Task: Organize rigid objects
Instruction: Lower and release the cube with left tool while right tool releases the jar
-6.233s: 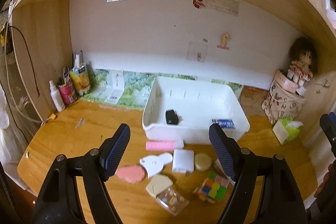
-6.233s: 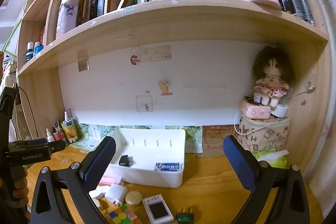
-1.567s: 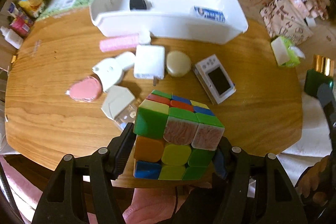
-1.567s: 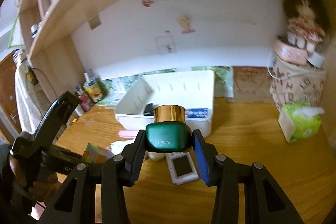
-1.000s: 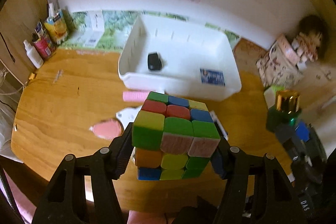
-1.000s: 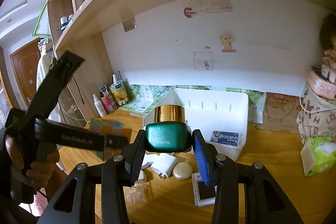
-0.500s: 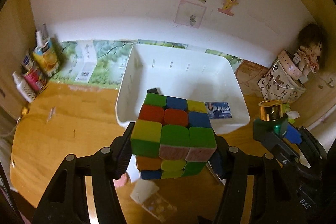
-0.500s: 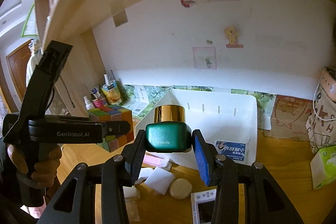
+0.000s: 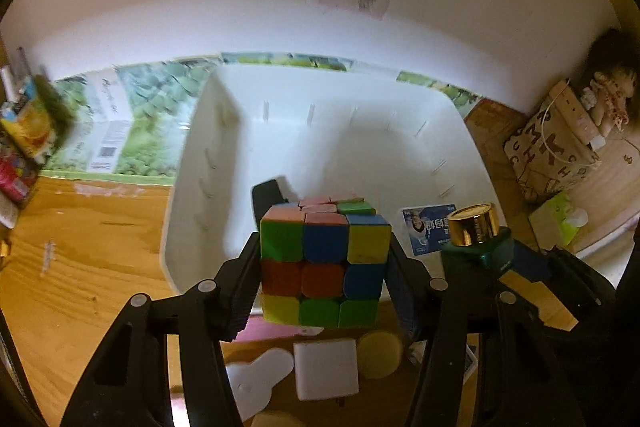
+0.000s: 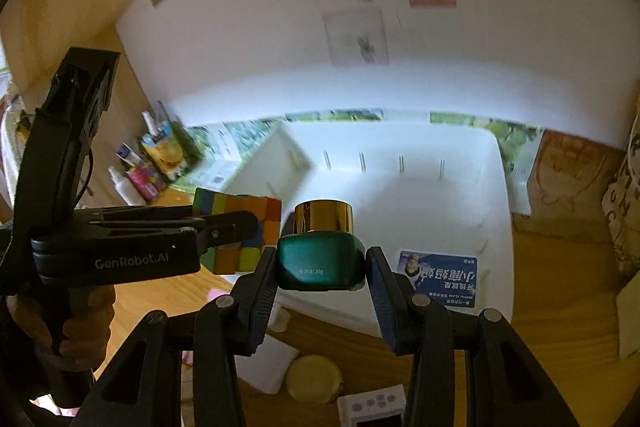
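My left gripper (image 9: 324, 267) is shut on a multicoloured puzzle cube (image 9: 324, 267) and holds it over the front edge of the white bin (image 9: 192, 187). My right gripper (image 10: 322, 263) is shut on a green jar with a gold cap (image 10: 322, 251), held just right of the cube over the bin's front wall (image 10: 332, 311). The jar also shows in the left wrist view (image 9: 476, 243), and the cube in the right wrist view (image 10: 240, 235). A blue card (image 10: 440, 279) and a black object (image 9: 268, 193) lie inside the bin.
On the wooden desk in front of the bin lie a white charger block (image 9: 326, 369), a round cream compact (image 10: 314, 377), a white bunny-shaped item (image 9: 256, 379), a pink strip (image 9: 264, 331) and a small white device (image 10: 372, 409). Bottles (image 10: 152, 155) stand at left, a patterned bag (image 9: 552, 151) at right.
Both grippers have moved forward and down toward the bin, still holding the cube and the jar. The bin now fills more of both views.
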`<state>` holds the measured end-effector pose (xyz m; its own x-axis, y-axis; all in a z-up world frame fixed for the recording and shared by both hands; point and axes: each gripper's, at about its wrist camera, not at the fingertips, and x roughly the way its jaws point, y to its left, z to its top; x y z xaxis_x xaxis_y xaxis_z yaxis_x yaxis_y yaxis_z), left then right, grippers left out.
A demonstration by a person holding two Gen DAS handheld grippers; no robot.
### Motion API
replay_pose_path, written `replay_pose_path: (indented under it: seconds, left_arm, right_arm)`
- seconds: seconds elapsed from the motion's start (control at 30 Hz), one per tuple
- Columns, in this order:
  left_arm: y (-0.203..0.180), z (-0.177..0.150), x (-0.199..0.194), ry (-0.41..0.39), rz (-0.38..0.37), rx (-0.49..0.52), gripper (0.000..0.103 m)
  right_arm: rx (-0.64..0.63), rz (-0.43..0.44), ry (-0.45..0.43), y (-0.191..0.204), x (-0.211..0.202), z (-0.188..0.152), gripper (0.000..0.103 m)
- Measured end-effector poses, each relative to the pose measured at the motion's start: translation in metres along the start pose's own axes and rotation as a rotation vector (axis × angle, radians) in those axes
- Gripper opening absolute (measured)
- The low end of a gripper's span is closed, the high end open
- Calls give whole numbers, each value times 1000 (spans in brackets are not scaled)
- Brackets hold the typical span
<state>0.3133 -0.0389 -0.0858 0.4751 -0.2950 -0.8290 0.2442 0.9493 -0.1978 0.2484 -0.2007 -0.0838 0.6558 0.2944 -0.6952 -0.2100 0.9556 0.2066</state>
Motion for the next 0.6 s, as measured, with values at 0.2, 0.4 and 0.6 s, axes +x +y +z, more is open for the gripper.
replay_pose_path:
  seconds: [0.2,0.4,0.6]
  left_arm:
    - [-4,4,21,23,-30,6,61]
    - [-3,5,34,64,-15,1,62]
    - [-2,6,24,14,-27,-13,78]
  right_arm:
    - [32,-20,67,-14,23,-2,45]
    - [58,-38,95,-20,30,-5,45]
    - [81,-48,62,-23,22,-3,48]
